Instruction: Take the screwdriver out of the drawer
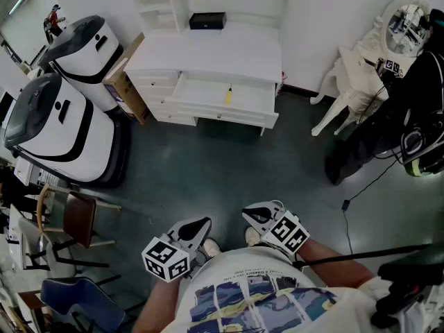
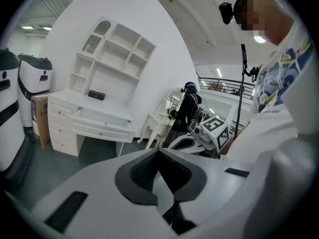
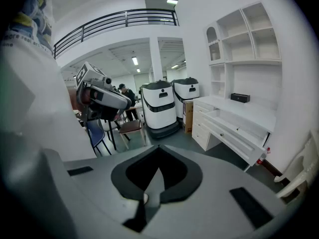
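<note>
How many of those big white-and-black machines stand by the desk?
2. One machine stands by the cardboard box at the left end of the desk; the other machine sits nearer the person, beside the first. More may be hidden off-frame.

Bright, even indoor light; ceiling strips [image 2: 27, 28] glow at ten o'clock in the left gripper view. Both gripper views bulge, darkening to black at the corners.
</note>
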The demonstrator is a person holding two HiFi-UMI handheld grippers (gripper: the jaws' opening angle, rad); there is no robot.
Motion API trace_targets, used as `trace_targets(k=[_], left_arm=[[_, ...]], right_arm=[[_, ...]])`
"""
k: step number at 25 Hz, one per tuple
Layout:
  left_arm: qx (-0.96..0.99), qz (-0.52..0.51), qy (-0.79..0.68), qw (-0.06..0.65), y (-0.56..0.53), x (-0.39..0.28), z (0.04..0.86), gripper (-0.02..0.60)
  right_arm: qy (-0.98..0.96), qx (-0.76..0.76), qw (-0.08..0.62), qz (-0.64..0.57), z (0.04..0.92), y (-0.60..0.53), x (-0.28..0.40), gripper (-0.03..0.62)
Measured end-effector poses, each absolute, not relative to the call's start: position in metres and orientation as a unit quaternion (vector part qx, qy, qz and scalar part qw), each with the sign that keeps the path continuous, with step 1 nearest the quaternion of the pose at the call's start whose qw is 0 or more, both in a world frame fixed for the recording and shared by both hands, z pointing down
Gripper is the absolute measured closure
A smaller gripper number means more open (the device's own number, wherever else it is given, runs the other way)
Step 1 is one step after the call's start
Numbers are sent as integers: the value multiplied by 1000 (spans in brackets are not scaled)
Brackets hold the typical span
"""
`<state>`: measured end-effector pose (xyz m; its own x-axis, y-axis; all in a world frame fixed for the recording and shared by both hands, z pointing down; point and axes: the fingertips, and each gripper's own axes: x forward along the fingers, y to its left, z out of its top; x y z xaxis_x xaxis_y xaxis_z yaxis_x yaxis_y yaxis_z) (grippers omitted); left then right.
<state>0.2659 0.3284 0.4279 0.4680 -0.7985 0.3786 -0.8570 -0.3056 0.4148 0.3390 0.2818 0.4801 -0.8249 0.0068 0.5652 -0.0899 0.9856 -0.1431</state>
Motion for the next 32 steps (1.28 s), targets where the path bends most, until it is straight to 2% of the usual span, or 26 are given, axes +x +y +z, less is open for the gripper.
trace_targets(k=[8,19,25,32], left_arm=[[815,78,-503,277,362,239,434,568],[821,83,-482,295,380,193,452,569],[826,77,-468,304,349,181,463,568],[826,93,-462,309,267,156,460,568]], right_arm=[[-951,20,298,76,485,312,303,569],[-945,78,301,102,497,312,273,569],[-939,101,309,112,505,286,272,568],[-940,90,301,136,513,203,230,568]])
